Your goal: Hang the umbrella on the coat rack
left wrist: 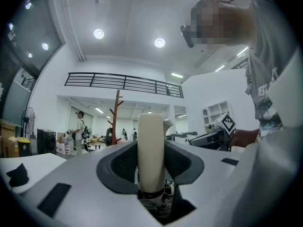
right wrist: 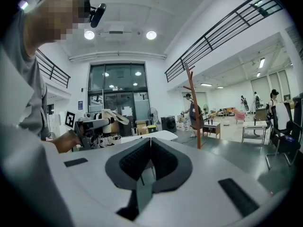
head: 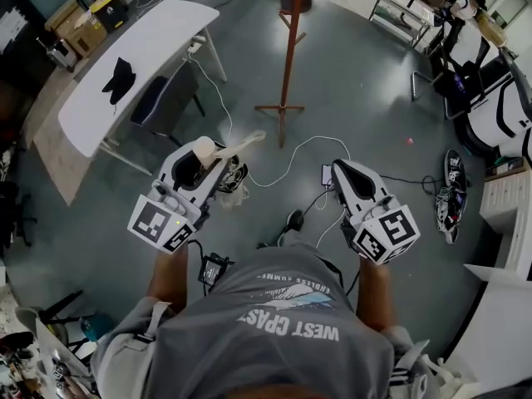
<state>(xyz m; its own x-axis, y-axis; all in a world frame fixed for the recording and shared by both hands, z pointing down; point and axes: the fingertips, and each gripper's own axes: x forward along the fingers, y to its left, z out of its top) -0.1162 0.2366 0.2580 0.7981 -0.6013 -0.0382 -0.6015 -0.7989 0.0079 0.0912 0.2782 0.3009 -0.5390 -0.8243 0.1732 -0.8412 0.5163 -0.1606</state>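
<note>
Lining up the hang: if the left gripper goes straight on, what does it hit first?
Probably the coat rack; the left gripper, holding the umbrella, points roughly at it, though depth is unclear.

The person's grey T-shirt [head: 283,339] reads "WEST COAST" upside down.

White table [head: 166,32], chair [head: 165,98], floor cables [head: 291,161]
</note>
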